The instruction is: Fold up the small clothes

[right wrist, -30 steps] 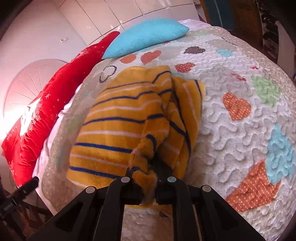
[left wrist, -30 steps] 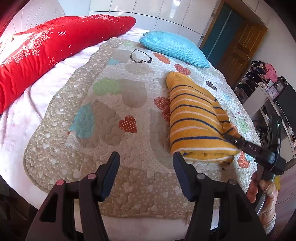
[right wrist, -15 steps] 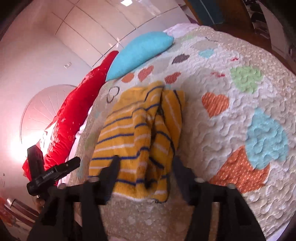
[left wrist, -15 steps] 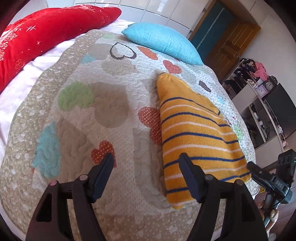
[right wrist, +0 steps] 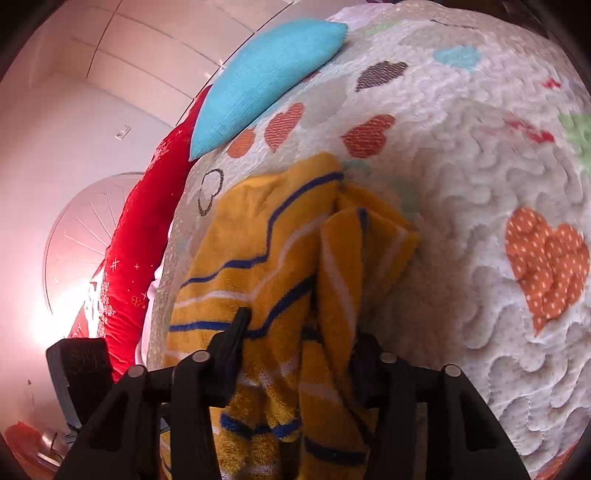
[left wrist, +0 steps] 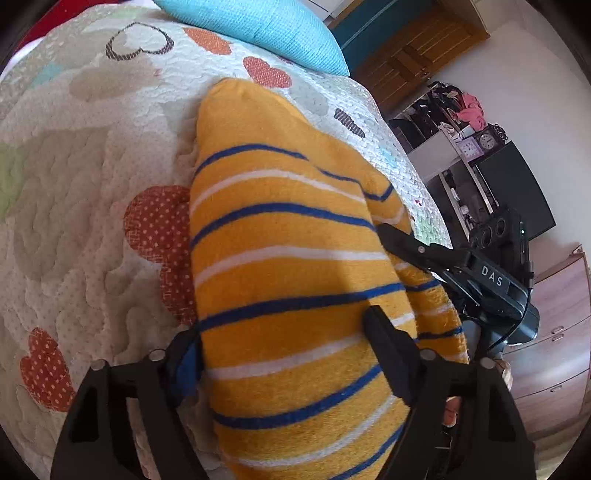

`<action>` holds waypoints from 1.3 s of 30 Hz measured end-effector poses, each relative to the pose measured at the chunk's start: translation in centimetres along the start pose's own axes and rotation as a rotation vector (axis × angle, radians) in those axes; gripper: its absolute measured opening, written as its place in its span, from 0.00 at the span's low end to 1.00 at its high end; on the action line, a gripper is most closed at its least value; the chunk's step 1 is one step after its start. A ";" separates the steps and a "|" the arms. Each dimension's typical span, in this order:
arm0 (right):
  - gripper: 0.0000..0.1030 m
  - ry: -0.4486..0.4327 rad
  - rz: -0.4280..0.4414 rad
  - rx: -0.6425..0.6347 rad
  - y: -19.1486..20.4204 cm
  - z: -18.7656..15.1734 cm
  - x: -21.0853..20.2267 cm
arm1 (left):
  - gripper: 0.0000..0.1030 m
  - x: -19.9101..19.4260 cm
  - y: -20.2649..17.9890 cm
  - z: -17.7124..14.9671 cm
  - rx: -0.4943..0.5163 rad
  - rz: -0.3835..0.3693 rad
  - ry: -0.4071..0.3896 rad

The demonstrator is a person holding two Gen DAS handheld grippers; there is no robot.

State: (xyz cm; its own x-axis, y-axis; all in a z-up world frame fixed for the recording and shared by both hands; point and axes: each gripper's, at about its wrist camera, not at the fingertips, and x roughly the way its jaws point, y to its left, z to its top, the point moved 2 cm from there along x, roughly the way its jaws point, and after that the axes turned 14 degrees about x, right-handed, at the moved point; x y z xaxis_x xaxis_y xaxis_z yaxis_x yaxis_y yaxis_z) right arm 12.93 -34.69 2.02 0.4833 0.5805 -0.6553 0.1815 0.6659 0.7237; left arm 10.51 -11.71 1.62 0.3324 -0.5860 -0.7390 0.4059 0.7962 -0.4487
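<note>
A folded yellow garment [left wrist: 288, 280] with blue and white stripes lies on the heart-patterned quilt [left wrist: 81, 177]. My left gripper [left wrist: 284, 343] is open, its jaws standing on either side of the garment's near end. My right gripper [right wrist: 303, 332] is open too, its jaws astride the garment's [right wrist: 280, 258] rumpled right edge, with cloth between them. It also shows in the left wrist view [left wrist: 436, 258], at the garment's right side.
A blue pillow [left wrist: 258, 26] lies at the far end of the quilt, and a long red cushion [right wrist: 144, 236] lies along the bed's far side. A white shelf unit with a clock [left wrist: 487, 140], a black screen [left wrist: 517, 192] and a wooden door [left wrist: 410, 59] stand beyond the bed.
My right gripper has let go of the garment's edge and now straddles it open. My left gripper has moved forward and right, from bare quilt onto the garment's near end.
</note>
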 end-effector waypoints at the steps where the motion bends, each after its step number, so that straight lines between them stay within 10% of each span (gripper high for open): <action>1: 0.43 -0.012 0.009 -0.037 1.2 0.1 -0.5 | 0.61 -0.8 -0.4 0.4 0.004 0.009 -0.011; 7: 0.46 -0.101 0.119 -0.079 3.2 1.7 -2.8 | 0.58 -4.9 -2.3 3.2 0.083 0.117 -0.052; 12: 0.47 -0.122 -0.283 -0.031 -2.0 2.9 -0.3 | 0.66 -2.4 -0.5 1.3 0.081 0.341 0.055; 17: 0.47 -0.188 -0.226 -0.101 -0.1 0.6 -5.1 | 0.73 -4.5 0.8 -2.0 0.004 0.297 0.003; 21: 0.50 -0.204 -0.119 -0.256 5.2 -2.3 -7.2 | 0.73 -8.6 -0.5 -3.8 0.034 0.417 -0.119; 25: 0.48 -0.197 -0.264 -0.323 5.8 -4.2 -4.4 | 0.83 -14.3 -3.2 -5.9 0.099 0.622 -0.308; 27: 0.28 -0.134 -0.305 -0.279 3.8 -4.9 -2.8 | 1.00 -17.4 -4.8 -7.0 0.141 0.730 -0.431; 31: 0.41 -0.122 -0.372 -0.220 -0.7 -6.9 -2.1 | 1.00 -22.7 -6.7 -9.7 0.134 0.717 -0.645; 39: 0.46 -0.278 -0.357 -0.274 4.3 -9.0 -7.9 | 1.00 -26.6 -6.0 -12.3 -0.015 0.794 -0.665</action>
State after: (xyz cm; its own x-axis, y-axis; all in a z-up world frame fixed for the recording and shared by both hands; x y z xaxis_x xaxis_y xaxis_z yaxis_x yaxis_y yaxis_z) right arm 2.18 -32.22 8.35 0.6483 0.1739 -0.7413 0.1640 0.9188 0.3589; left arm -11.21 0.91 17.79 0.9047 0.1470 -0.3999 -0.1443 0.9888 0.0369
